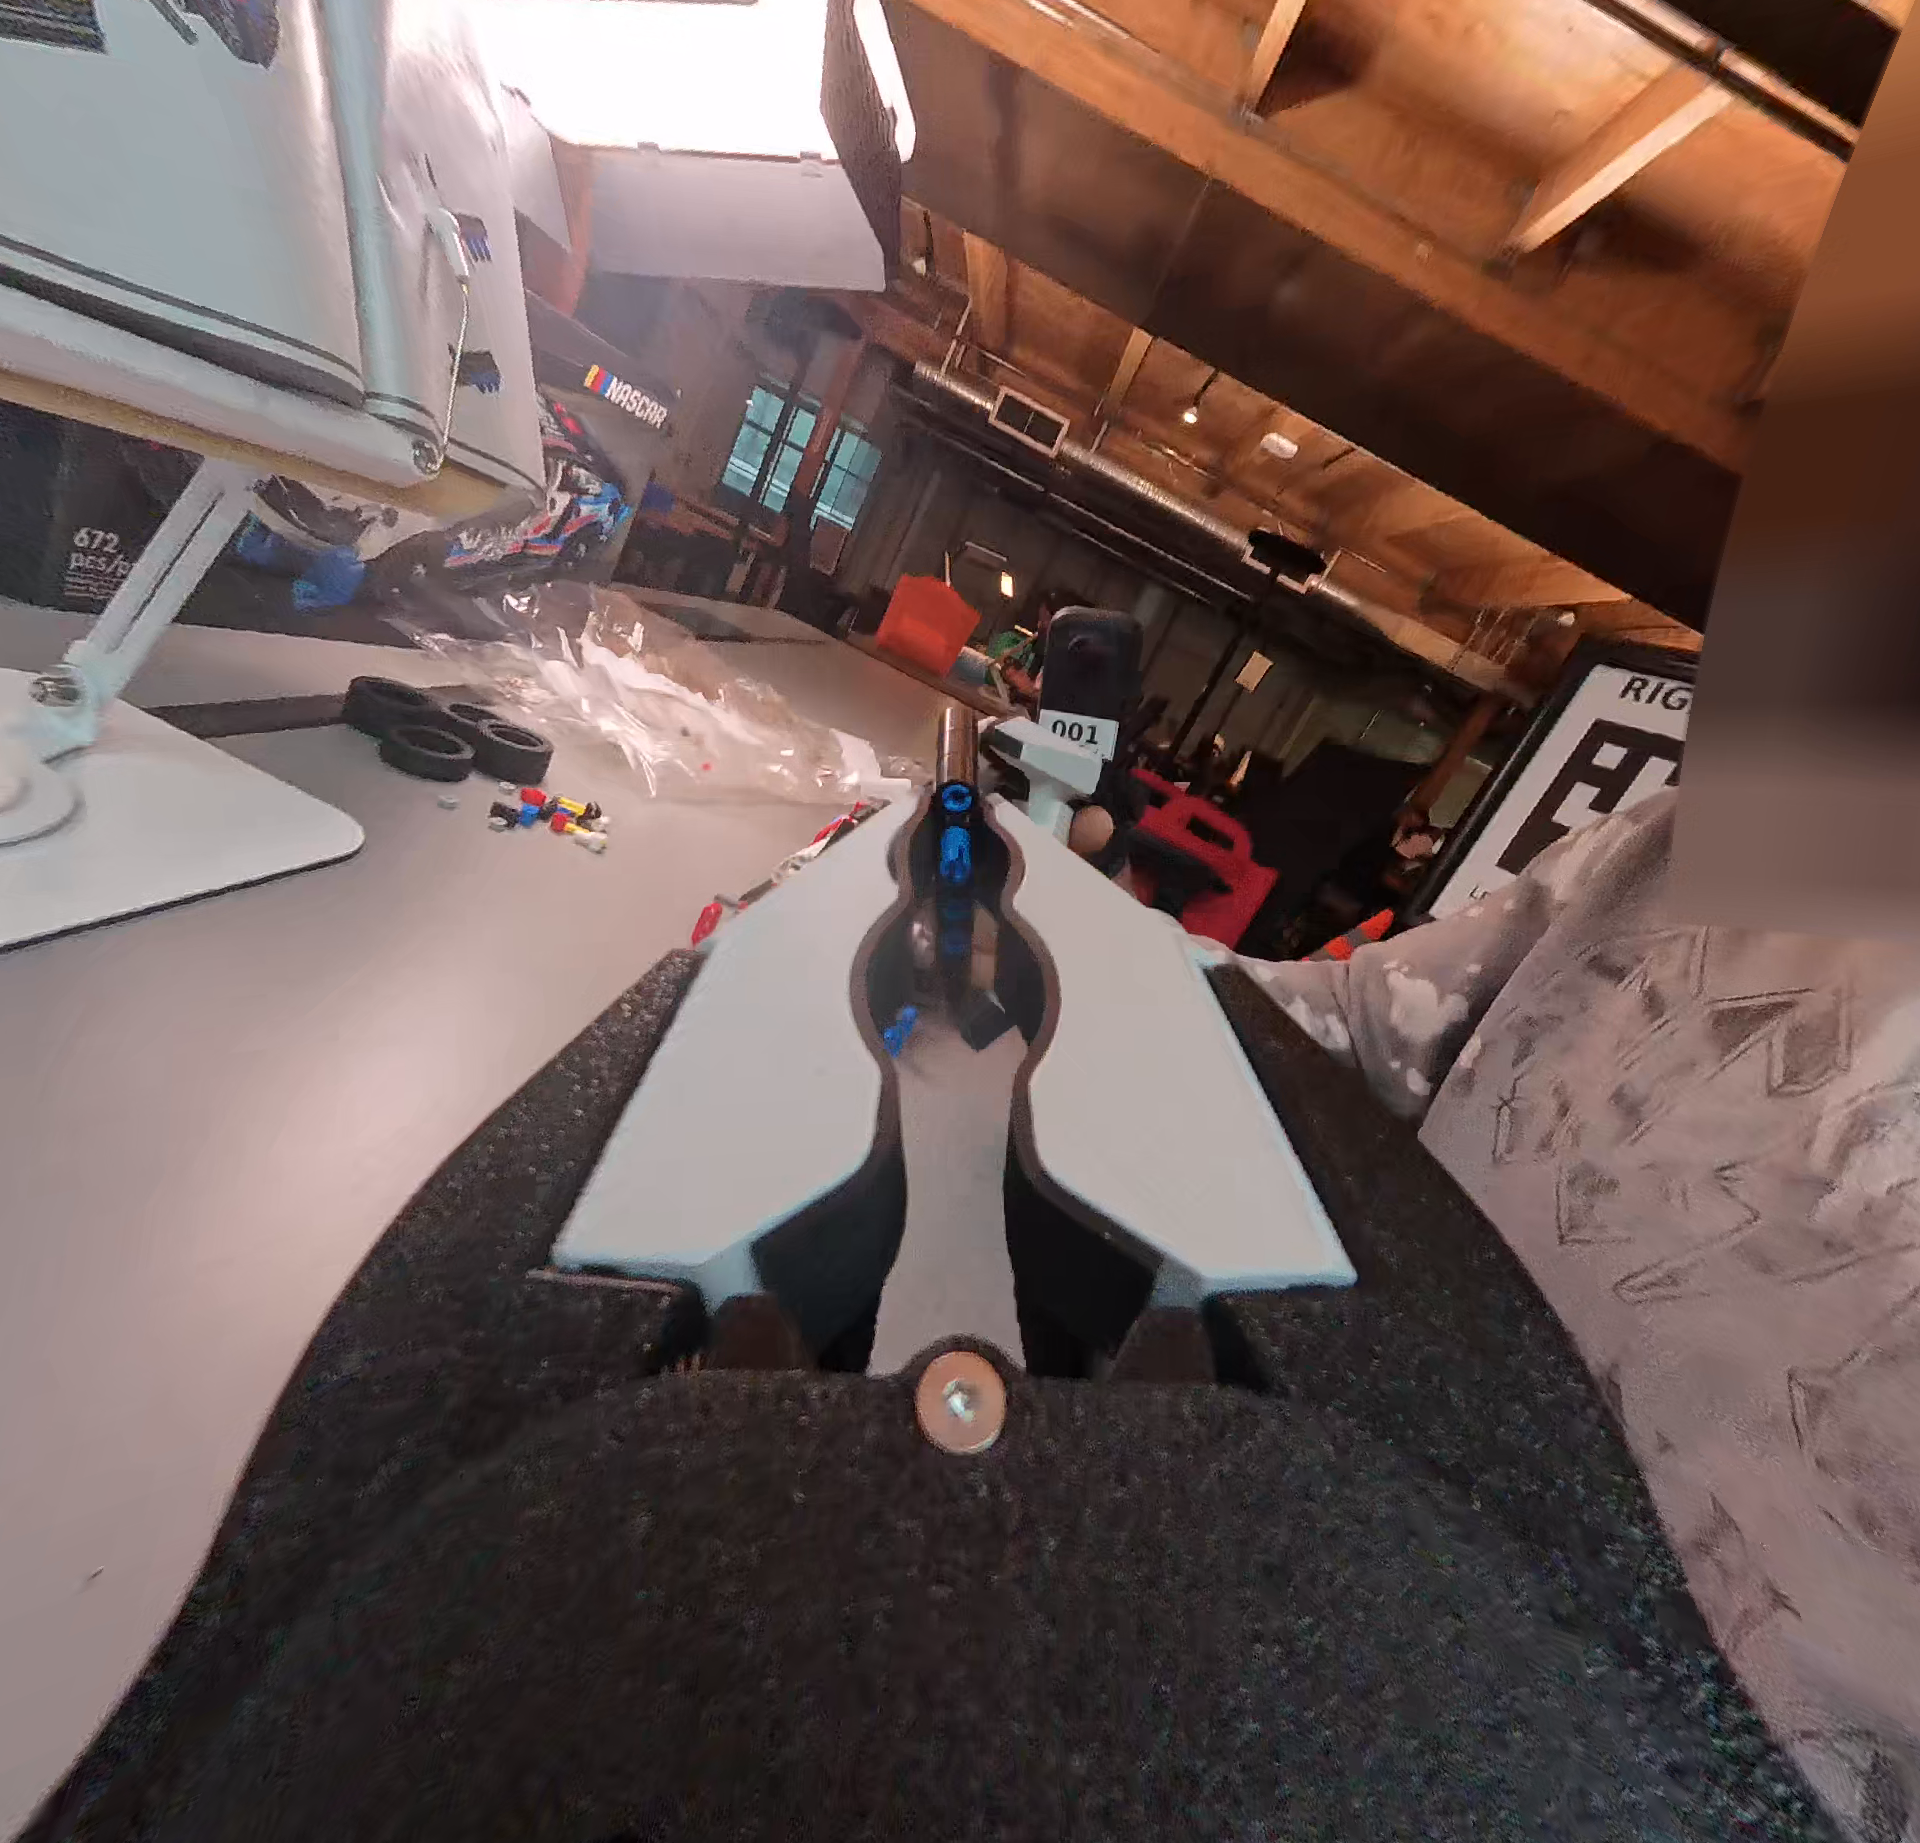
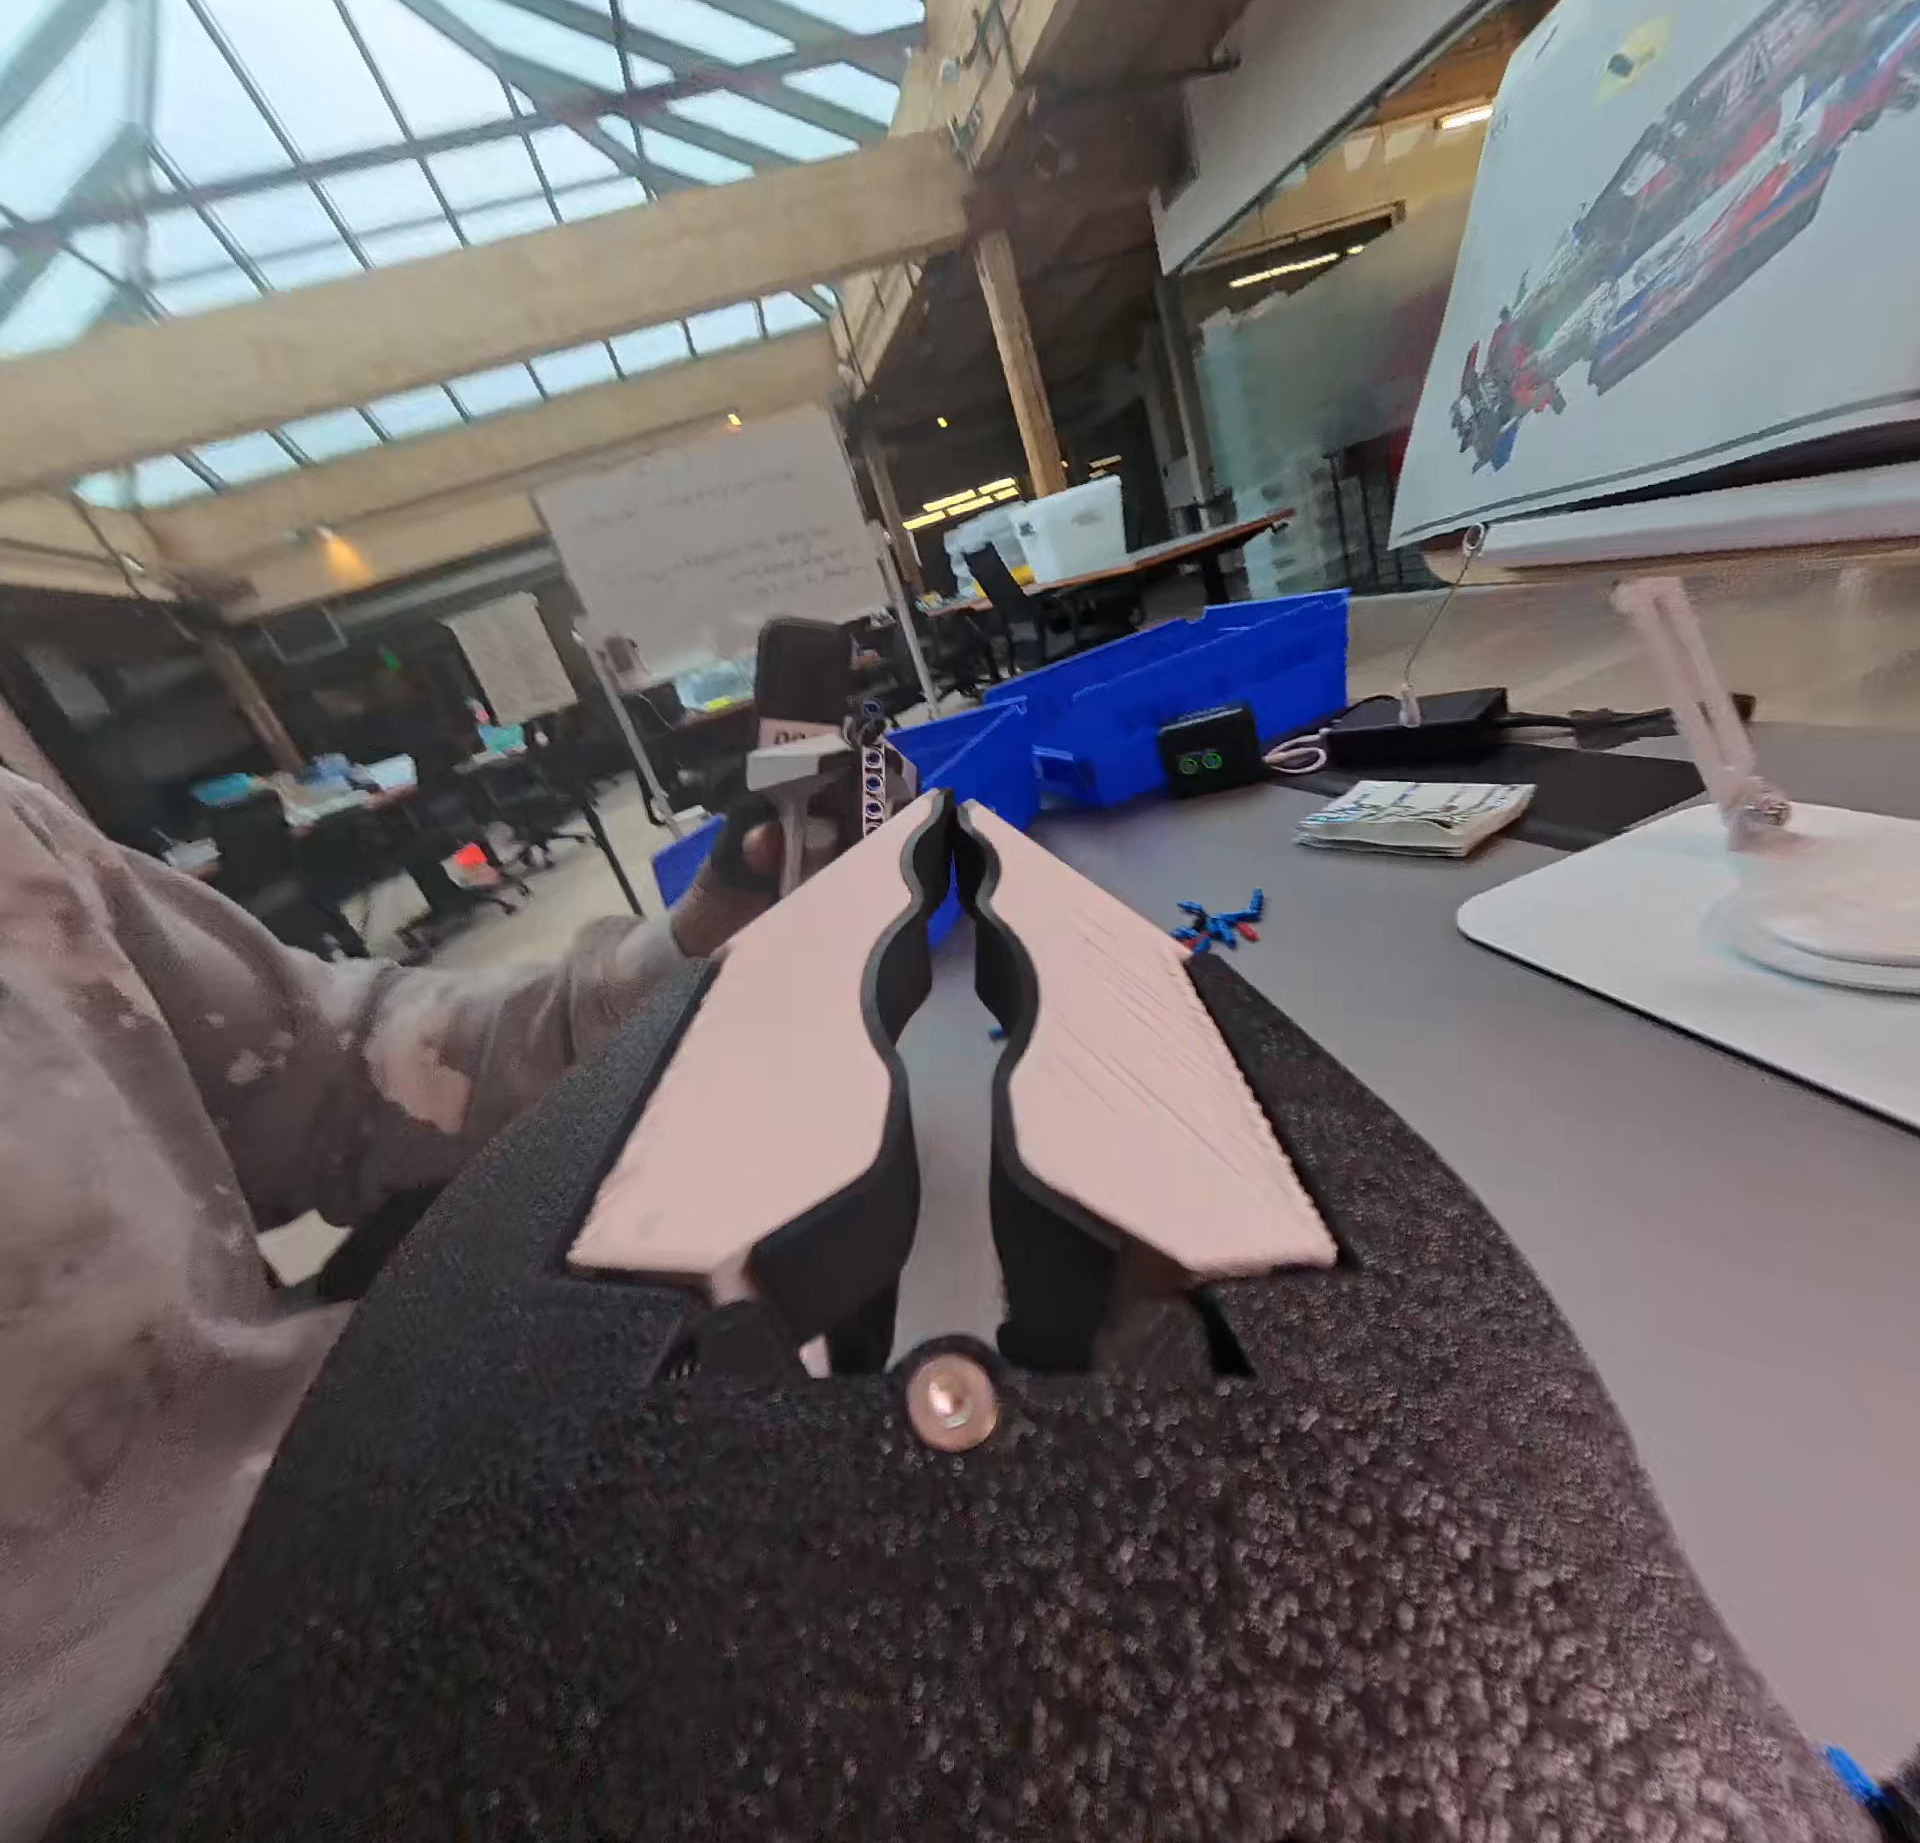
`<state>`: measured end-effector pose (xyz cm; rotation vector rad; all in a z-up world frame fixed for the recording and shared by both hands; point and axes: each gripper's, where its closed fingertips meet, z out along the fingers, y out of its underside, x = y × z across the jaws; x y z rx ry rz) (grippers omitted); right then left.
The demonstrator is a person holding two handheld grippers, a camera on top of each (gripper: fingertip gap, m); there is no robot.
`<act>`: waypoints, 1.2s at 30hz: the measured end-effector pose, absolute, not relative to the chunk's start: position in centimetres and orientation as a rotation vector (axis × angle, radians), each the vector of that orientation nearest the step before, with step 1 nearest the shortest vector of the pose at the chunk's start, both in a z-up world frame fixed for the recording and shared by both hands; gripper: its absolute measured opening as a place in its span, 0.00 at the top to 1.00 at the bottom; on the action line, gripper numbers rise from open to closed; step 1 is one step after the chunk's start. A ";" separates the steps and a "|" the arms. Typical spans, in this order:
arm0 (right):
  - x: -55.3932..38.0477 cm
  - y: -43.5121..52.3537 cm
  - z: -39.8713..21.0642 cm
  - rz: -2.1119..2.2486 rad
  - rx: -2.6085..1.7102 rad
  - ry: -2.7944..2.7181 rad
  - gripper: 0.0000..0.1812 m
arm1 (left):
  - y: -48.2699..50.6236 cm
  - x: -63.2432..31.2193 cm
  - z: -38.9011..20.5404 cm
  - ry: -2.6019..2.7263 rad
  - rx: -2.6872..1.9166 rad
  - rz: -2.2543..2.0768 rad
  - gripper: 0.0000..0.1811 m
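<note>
My left gripper [image 1: 954, 817] is shut on a short black beam with blue pins [image 1: 954, 858], held upright above the grey table [image 1: 312, 1066]. The same beam [image 2: 871, 770] shows in the right wrist view, just beyond my right gripper [image 2: 951, 817]. The right gripper's jaws are closed tip to tip with nothing visible between them. They point at the beam from close by, and I cannot tell whether they touch it. A hand in a patterned sleeve [image 2: 312, 1014] holds the left unit. The right unit's tagged handle [image 1: 1075, 744] faces me behind the beam.
Black tyres [image 1: 447, 733], small coloured pieces [image 1: 551, 814] and clear plastic bags [image 1: 675, 692] lie left. A white stand base [image 2: 1714, 952] carries an instruction booklet [image 2: 1714, 235]. Blue bins [image 2: 1174, 692], a black device [image 2: 1210, 754], a folded booklet [image 2: 1413, 817] and blue and red pins [image 2: 1216, 920] lie beyond. Some 11 cm of space lies between my two pairs of fingers.
</note>
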<state>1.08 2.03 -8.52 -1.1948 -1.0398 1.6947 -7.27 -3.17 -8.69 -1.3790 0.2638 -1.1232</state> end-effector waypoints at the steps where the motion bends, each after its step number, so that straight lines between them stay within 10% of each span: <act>1: 1.0 1.7 -8.7 1.665 -1.193 -1.066 1.00 | -3.2 -7.0 -8.9 0.268 -1.391 -1.129 0.98; 36: -1.0 -4.6 -14.0 1.594 -1.224 -1.523 0.99 | -4.7 -0.2 -14.5 0.547 -1.688 -1.243 0.98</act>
